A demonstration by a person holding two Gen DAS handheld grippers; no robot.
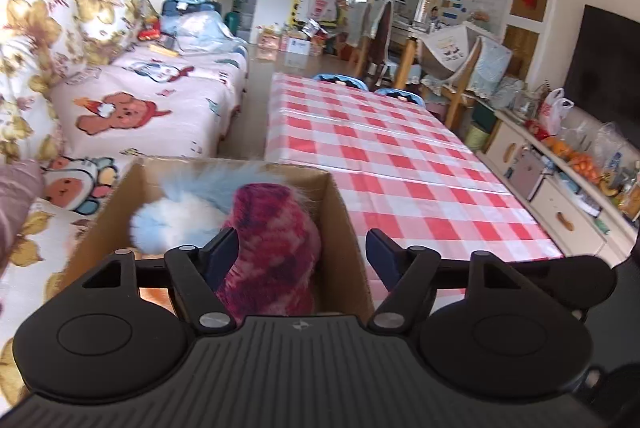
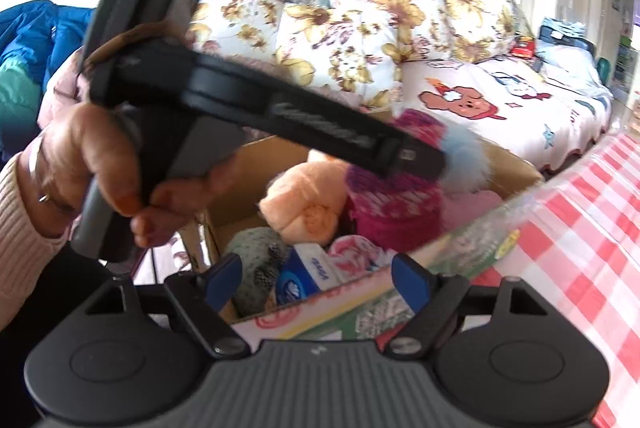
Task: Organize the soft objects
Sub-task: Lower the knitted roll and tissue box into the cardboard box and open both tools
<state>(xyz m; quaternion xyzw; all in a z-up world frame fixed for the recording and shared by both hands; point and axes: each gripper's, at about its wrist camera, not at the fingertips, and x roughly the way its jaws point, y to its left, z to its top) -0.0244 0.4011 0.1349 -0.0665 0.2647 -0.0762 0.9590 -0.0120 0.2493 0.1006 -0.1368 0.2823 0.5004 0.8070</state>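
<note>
Both grippers spread, empty: left gripper (image 1: 302, 248) over box (image 1: 344, 228) rim; right gripper (image 2: 320, 280) at box edge.

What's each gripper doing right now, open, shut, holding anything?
Left gripper: open over the cardboard box, beside the magenta knit hat, not gripping it.
Right gripper: open, holding nothing.

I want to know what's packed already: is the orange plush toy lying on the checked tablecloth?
No, the orange plush toy sits inside the cardboard box, beside the magenta knit hat.
</note>
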